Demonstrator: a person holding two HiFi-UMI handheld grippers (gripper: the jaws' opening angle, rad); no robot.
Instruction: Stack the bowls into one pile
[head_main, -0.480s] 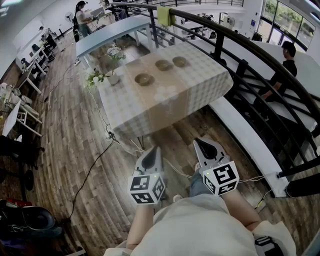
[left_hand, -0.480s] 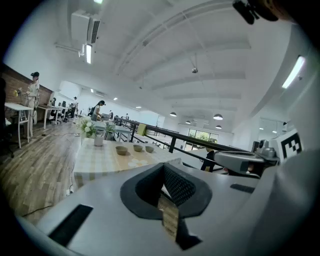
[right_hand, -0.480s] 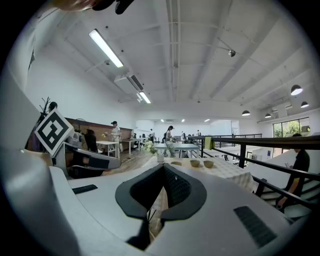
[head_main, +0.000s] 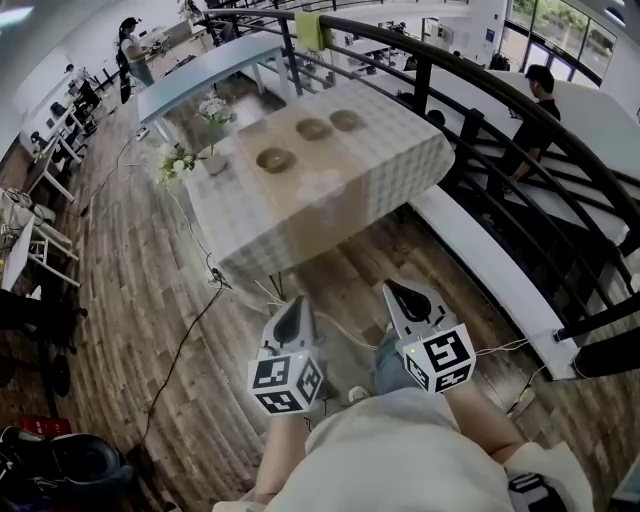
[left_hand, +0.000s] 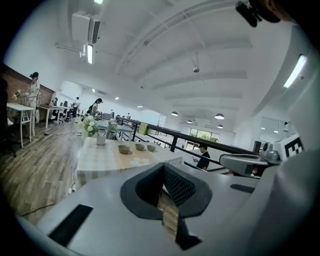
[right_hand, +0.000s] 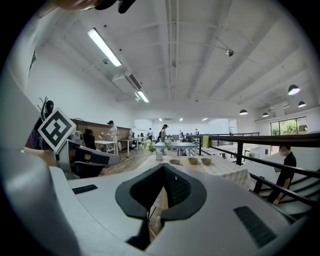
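Nearest, at 6 o'clock in the head view, the left gripper (head_main: 297, 303) and the right gripper (head_main: 394, 291) are held side by side in front of the person's body. Both have their jaws pressed together on nothing, as each gripper view confirms. Against the frame of half a second ago they sit almost where they were, the left one a touch lower. Beyond them lies wooden floor with a cable (head_main: 178, 345) trailing toward 8 o'clock. What has changed is the framing: the table (head_main: 330, 205) at 12 o'clock has slid slightly up and toward 11 o'clock, which reads as a small turn of the head rather than a real approach. On its cloth the three bowls remain separate. The nearest bowl (head_main: 275, 159) comes first, the middle bowl (head_main: 313, 128) at its 2 o'clock, and the farthest bowl (head_main: 346, 120) just beyond, none touching another. A vase (head_main: 214, 160) stands at the nearest bowl's 9 o'clock. So stacking has not started. I judge the person must first close the gap to the table, and the jaws must spread before any bowl can be taken.
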